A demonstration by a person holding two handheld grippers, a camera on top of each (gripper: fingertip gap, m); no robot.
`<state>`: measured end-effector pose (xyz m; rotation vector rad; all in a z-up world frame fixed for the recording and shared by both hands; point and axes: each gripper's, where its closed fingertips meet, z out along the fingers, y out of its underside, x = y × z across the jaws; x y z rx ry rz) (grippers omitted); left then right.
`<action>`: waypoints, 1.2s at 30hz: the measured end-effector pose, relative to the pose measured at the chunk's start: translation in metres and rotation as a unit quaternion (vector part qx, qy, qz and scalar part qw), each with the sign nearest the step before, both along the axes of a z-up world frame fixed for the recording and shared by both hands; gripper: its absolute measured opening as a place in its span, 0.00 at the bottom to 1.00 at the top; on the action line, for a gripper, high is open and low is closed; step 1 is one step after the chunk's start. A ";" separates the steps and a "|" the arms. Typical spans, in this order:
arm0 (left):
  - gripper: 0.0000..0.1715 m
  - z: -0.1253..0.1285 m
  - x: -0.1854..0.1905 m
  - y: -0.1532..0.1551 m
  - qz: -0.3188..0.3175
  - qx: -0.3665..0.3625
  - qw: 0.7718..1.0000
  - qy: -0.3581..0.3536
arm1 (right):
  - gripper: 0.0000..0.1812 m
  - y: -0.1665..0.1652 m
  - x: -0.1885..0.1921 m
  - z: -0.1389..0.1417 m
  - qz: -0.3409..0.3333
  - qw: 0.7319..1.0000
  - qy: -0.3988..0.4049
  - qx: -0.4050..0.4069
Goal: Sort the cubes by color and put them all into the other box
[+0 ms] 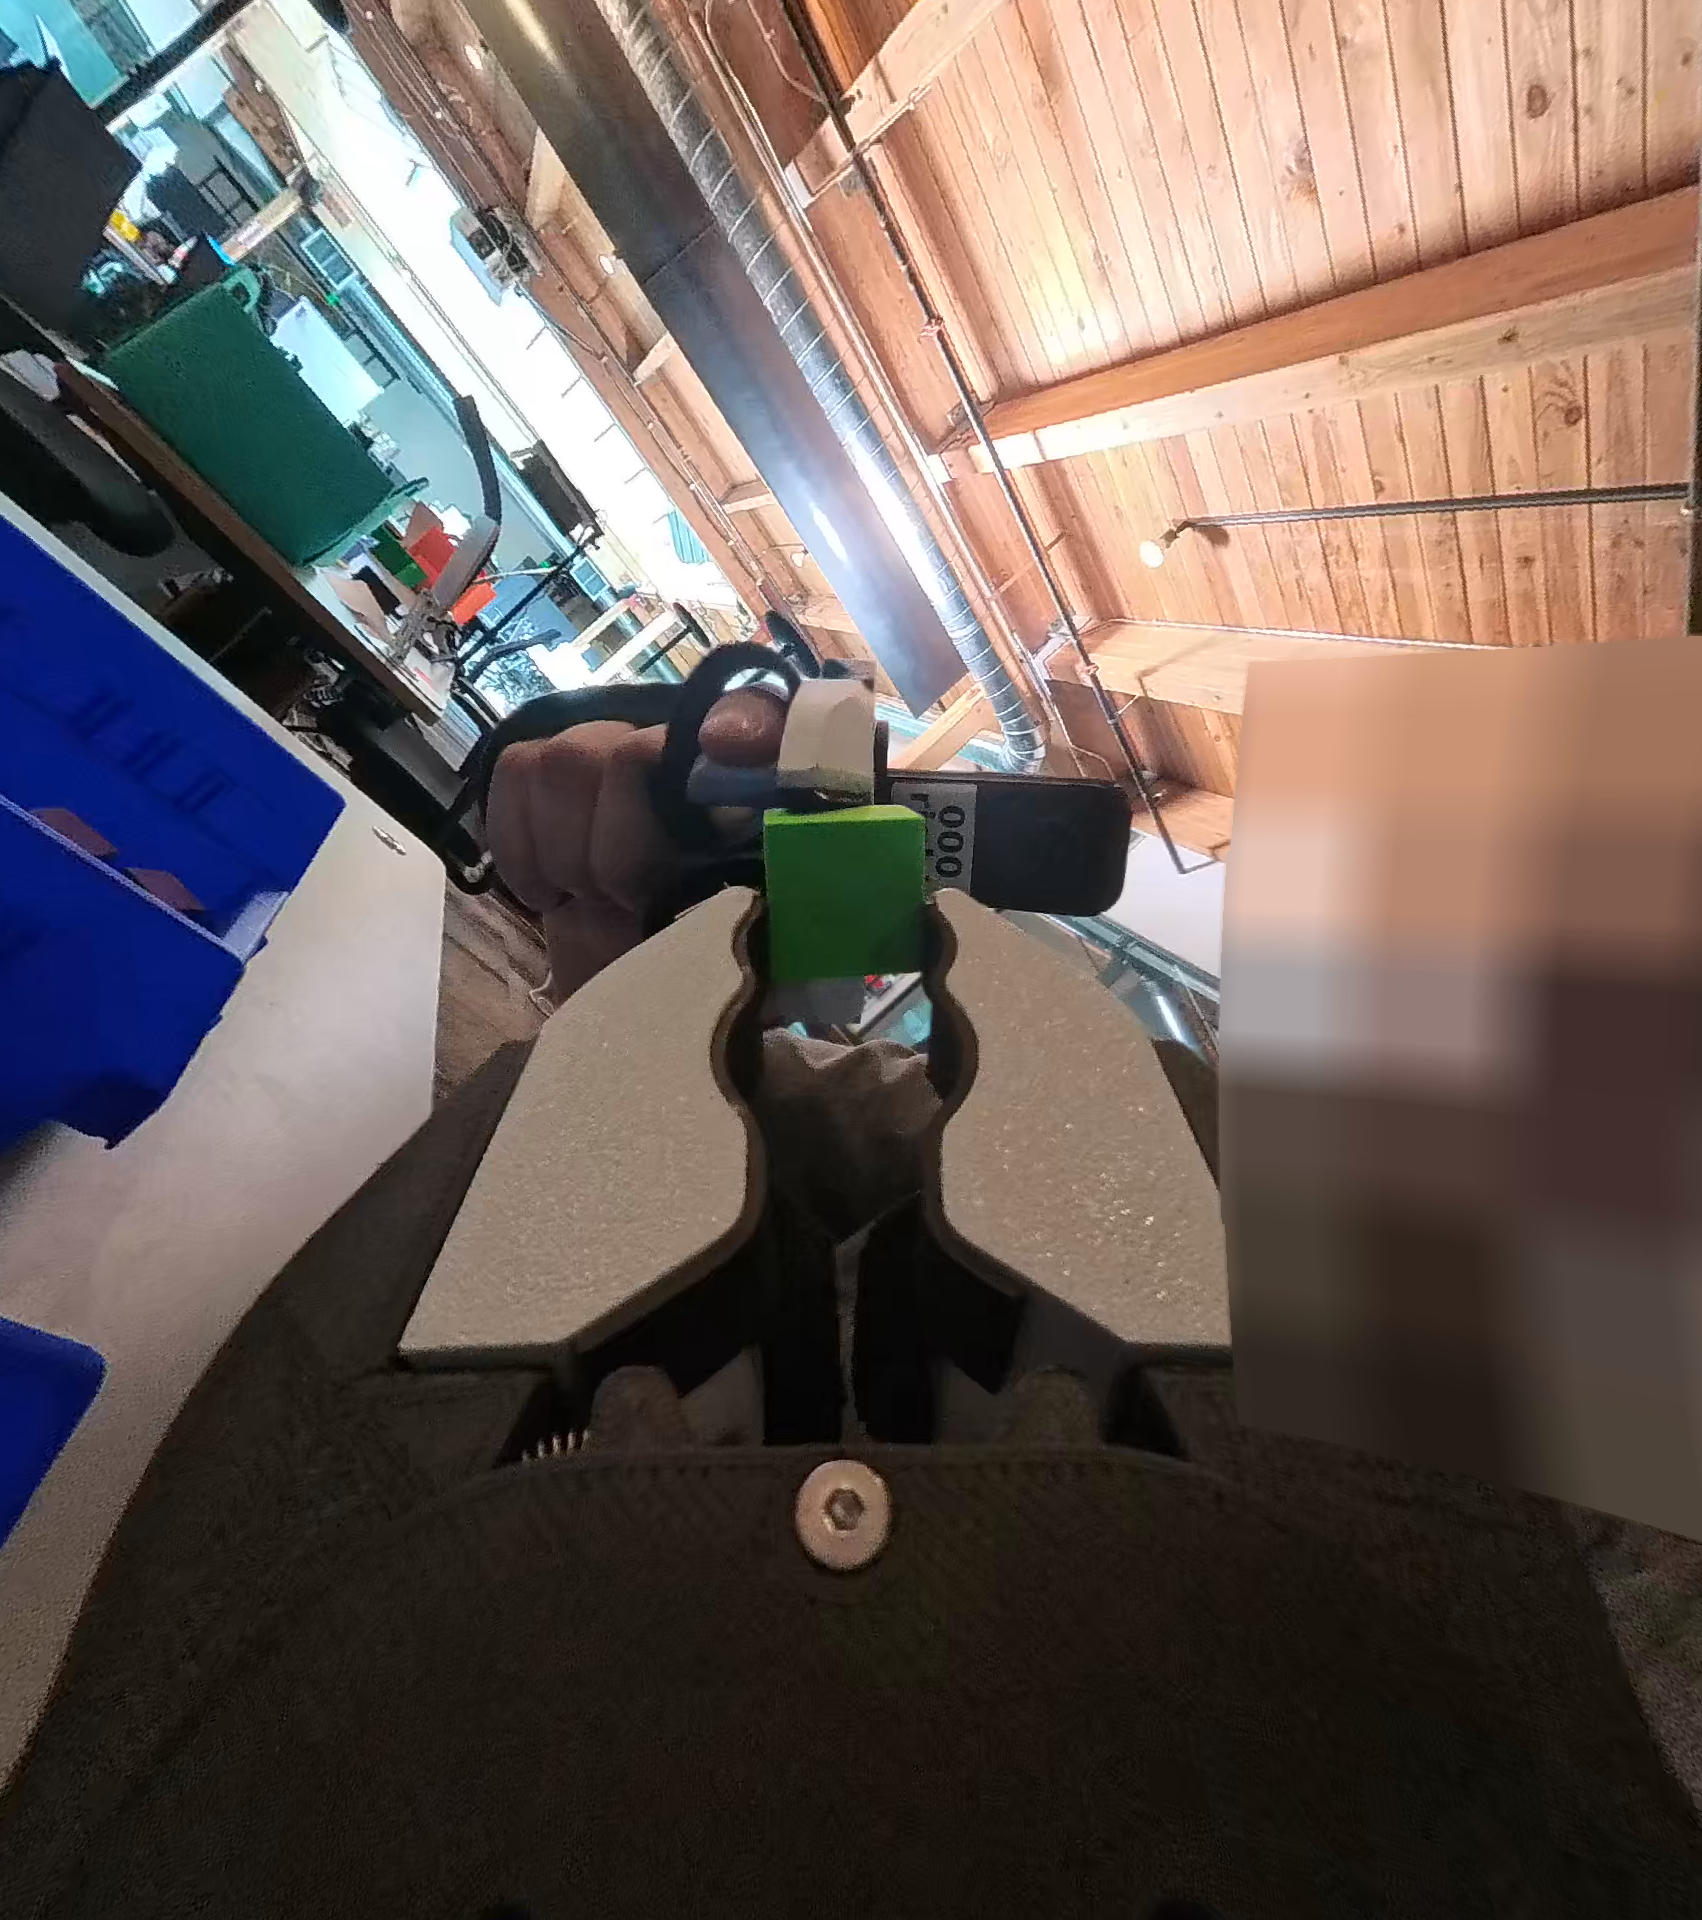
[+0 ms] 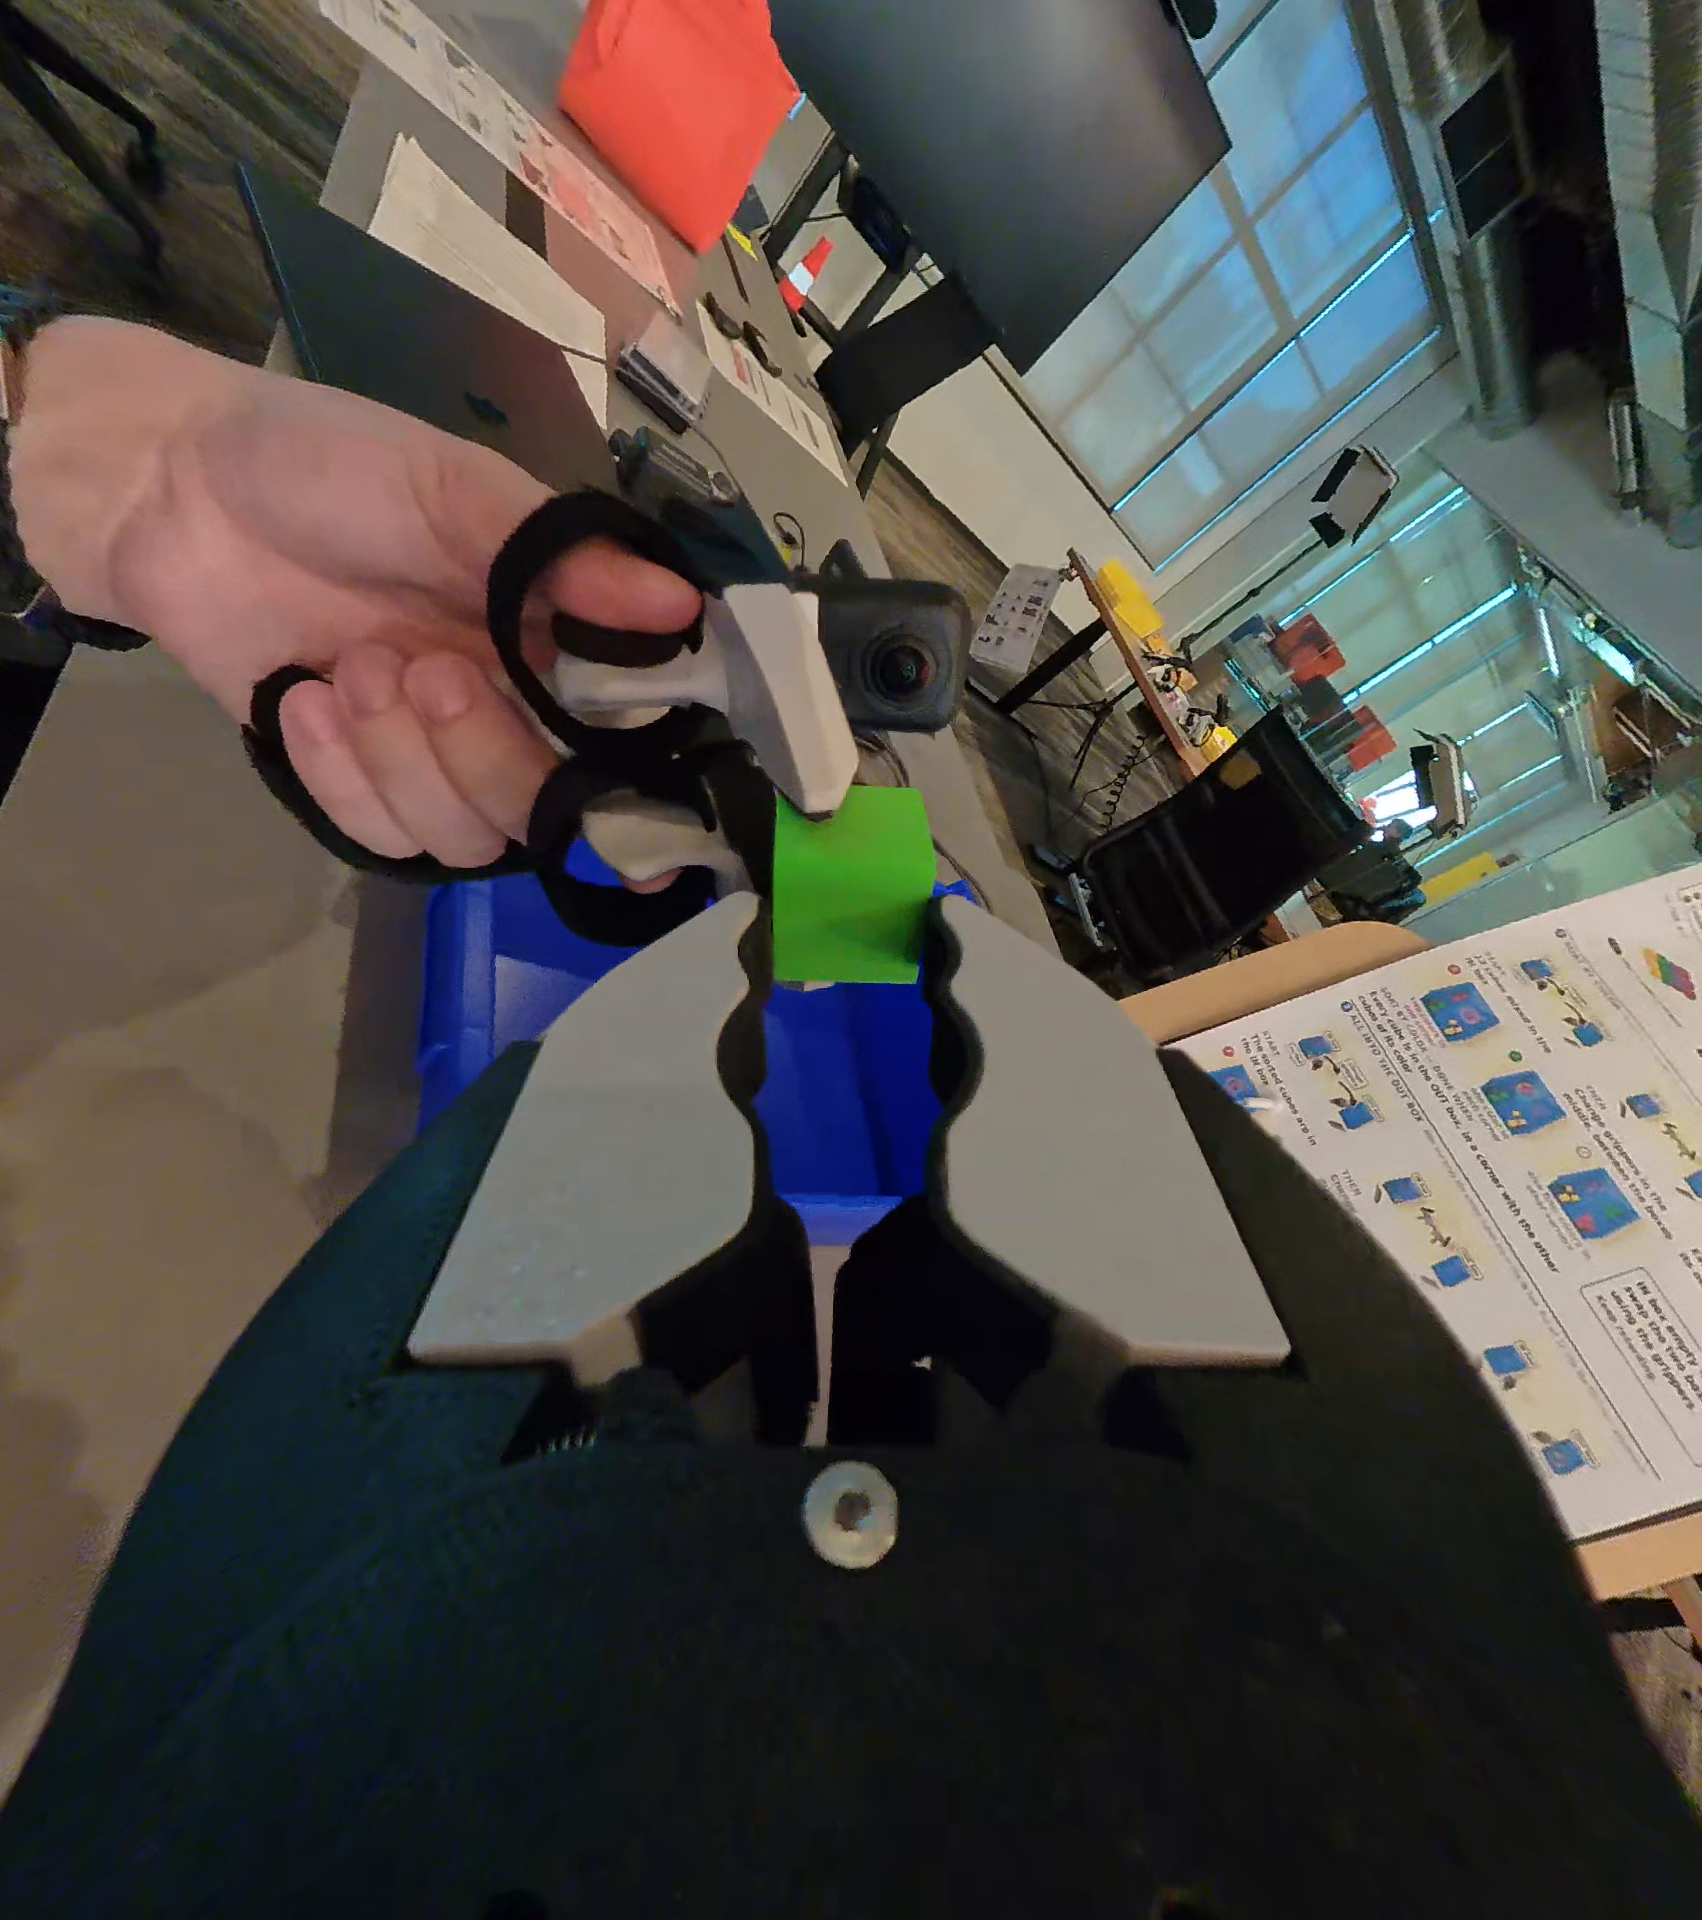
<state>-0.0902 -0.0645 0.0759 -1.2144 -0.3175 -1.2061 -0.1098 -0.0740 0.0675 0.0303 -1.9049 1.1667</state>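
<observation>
1. Jaws of the left gripper [image 1: 845, 920] clench a green cube [image 1: 842, 894].
2. Jaws of the right gripper [image 2: 842, 925] pinch the same green cube [image 2: 849, 883]; both grasp it, held aloft.
3. Below sits a blue bin [image 2: 857, 1101] on the table [image 2: 120, 1039].

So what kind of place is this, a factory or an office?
Probably a workshop or lab in a converted loft: a wooden plank ceiling with a bare metal duct, work tables holding blue bins, and tall windows.
</observation>
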 end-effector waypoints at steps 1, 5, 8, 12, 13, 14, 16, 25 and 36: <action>0.18 0.000 0.001 0.001 -0.003 -0.001 1.000 -0.004 | 0.15 0.001 0.001 0.000 0.001 1.000 -0.004 0.000; 0.24 0.009 -0.007 -0.002 0.012 0.020 0.999 -0.027 | 0.15 0.014 0.001 0.005 -0.007 1.000 -0.011 0.007; 0.26 0.008 -0.026 -0.013 0.078 0.003 0.997 -0.010 | 0.15 0.049 -0.003 0.007 -0.037 0.998 -0.033 0.033; 0.23 0.008 -0.045 -0.037 0.142 -0.026 0.989 0.031 | 0.15 0.144 -0.016 -0.038 -0.115 0.963 -0.194 0.150; 0.23 0.009 -0.049 -0.043 0.156 -0.028 0.987 0.038 | 0.15 0.169 -0.017 -0.057 -0.129 0.944 -0.247 0.174; 0.22 0.010 -0.053 -0.048 0.169 -0.031 0.984 0.046 | 0.15 0.191 -0.018 -0.075 -0.143 0.923 -0.299 0.193; 0.21 0.011 -0.061 -0.056 0.187 -0.035 0.980 0.055 | 0.15 0.215 -0.016 -0.111 -0.143 0.881 -0.399 0.212; 0.21 0.003 -0.079 -0.075 0.218 -0.047 0.974 0.045 | 0.15 0.214 -0.029 -0.204 -0.097 0.802 -0.511 0.295; 0.20 -0.002 -0.086 -0.077 0.221 -0.063 0.972 0.053 | 0.23 0.208 -0.031 -0.220 -0.093 0.787 -0.534 0.296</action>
